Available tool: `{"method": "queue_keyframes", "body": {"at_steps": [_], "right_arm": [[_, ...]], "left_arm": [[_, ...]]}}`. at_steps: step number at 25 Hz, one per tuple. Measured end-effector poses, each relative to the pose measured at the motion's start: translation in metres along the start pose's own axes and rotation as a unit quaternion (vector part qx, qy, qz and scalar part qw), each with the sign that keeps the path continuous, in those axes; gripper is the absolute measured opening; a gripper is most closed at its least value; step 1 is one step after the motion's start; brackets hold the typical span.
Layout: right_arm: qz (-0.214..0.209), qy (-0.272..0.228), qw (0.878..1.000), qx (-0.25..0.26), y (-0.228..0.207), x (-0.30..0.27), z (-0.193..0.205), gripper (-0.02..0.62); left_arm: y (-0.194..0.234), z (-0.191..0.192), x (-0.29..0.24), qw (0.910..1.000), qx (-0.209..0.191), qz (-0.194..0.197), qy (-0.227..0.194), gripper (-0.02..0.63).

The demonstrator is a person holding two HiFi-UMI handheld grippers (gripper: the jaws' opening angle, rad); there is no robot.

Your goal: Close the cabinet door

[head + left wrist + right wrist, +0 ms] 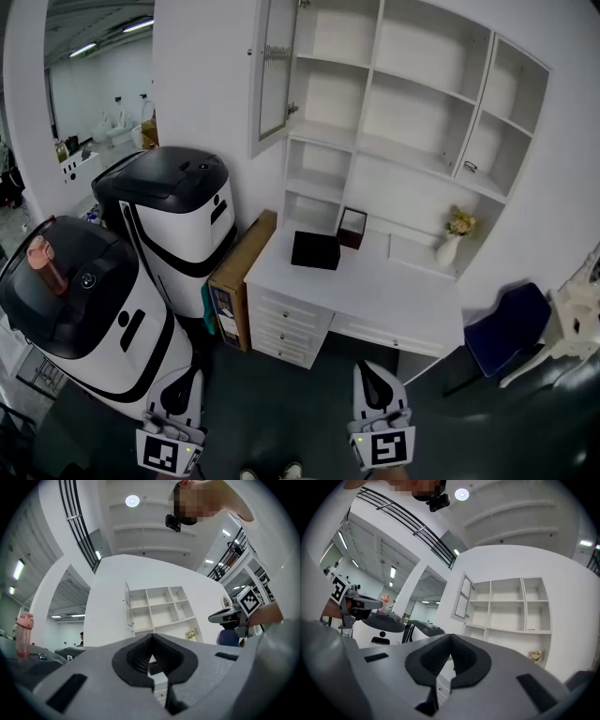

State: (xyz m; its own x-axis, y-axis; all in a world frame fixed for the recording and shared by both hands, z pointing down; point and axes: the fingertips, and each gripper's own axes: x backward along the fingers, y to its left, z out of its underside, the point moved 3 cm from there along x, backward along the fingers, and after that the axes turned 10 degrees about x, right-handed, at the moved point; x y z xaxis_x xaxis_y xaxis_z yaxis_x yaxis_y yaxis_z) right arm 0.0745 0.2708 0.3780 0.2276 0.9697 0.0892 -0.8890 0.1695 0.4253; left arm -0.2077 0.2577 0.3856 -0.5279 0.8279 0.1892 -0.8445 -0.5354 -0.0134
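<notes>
White cabinet door (275,70) is hanging open above the left edge of the desk (394,300). Left gripper (186,380) and right gripper (368,370), both pressed together and empty, are hovering well apart from it. Approach seemingly beginning; next move is calling for reaching up and pushing.

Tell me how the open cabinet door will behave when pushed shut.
The cabinet door looks like a stiff framed panel on side hinges, so it should probably swing as one piece, not flex. Its pane appears see-through, possibly glass, so it may be fragile: push the frame. It looks slim, so likely light and apt to slam.
</notes>
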Motion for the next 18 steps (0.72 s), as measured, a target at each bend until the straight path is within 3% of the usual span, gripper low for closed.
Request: {"method": "queue_keyframes", "body": {"at_steps": [4, 6, 13, 18], "right_arm": [[-0.011, -0.005, 1.0, 0.0, -0.009, -0.018, 0.005, 0.0], [-0.022, -0.014, 1.0, 0.003, -0.013, -0.026, 0.005, 0.057], [-0.055, -0.04, 0.998, 0.003, -0.026, -0.054, 0.003, 0.138], [-0.082, -0.061, 0.995, 0.002, -0.031, -0.076, 0.003, 0.15]], "left_arm": [[-0.005, -0.001, -0.011, 0.9999, 0.004, -0.011, -0.004, 0.003], [-0.009, 0.0, -0.015, 0.9999, -0.001, -0.013, -0.007, 0.003], [-0.023, 0.007, -0.027, 0.9994, -0.006, -0.034, -0.007, 0.003], [-0.033, 0.016, -0.036, 0.9989, -0.01, -0.045, 0.002, 0.003]]}}
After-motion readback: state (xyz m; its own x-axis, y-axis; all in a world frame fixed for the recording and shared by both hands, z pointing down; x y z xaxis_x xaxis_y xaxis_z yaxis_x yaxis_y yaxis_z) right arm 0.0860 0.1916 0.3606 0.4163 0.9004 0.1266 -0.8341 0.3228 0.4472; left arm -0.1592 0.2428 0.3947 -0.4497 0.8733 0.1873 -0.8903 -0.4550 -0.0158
